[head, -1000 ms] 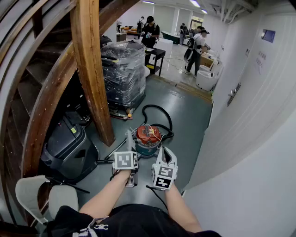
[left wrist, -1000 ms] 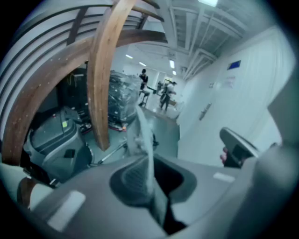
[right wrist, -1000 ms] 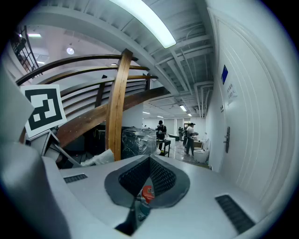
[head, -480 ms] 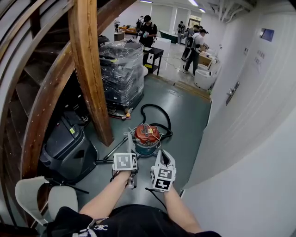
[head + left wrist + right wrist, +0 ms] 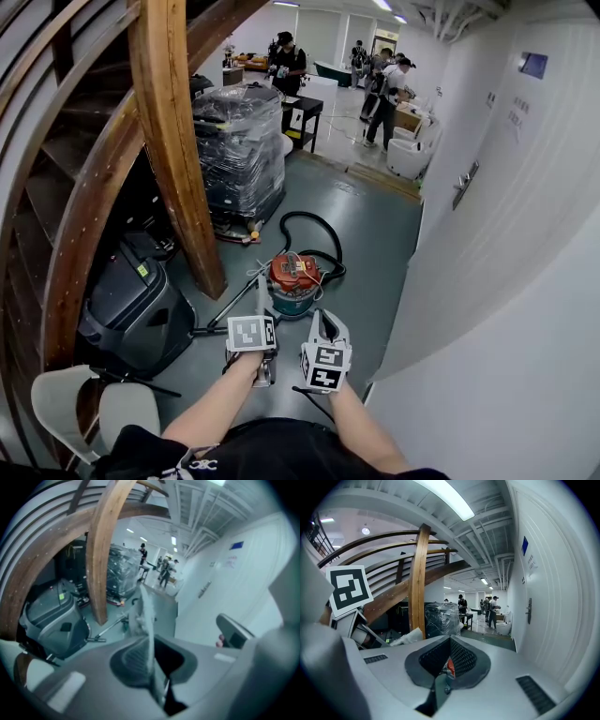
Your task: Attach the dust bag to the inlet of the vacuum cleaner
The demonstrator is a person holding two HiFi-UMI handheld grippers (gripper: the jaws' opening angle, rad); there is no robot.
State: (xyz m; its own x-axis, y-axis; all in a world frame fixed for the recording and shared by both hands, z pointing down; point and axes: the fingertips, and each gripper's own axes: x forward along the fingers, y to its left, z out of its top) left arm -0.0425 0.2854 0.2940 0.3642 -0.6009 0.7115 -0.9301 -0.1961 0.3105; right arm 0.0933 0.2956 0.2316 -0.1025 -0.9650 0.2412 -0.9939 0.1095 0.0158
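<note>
The vacuum cleaner [image 5: 294, 280], a round canister with a red top, stands on the grey floor just beyond both grippers. My left gripper [image 5: 260, 307] is shut on the dust bag [image 5: 261, 287], a thin white sheet that sticks up from the jaws toward the canister. In the left gripper view the bag [image 5: 146, 617] rises edge-on from the closed left gripper [image 5: 152, 663]. My right gripper [image 5: 324, 321] is to the right of it, shut with nothing in it. In the right gripper view the closed right gripper [image 5: 449, 654] shows a sliver of the red canister top [image 5: 448, 666] past the pads, and the bag [image 5: 407, 637] lies to the left.
A thick wooden post [image 5: 176, 141] and stair stringers rise at left, with a black machine [image 5: 131, 314] at their foot. A wrapped pallet [image 5: 240, 155] stands behind. The black hose [image 5: 317, 234] loops behind the canister. A white wall [image 5: 497, 281] closes the right. Several people [image 5: 286, 58] stand far back.
The head view has shifted slightly. Both grippers keep their places in front of the vacuum cleaner, and the bag stays in the left one.
</note>
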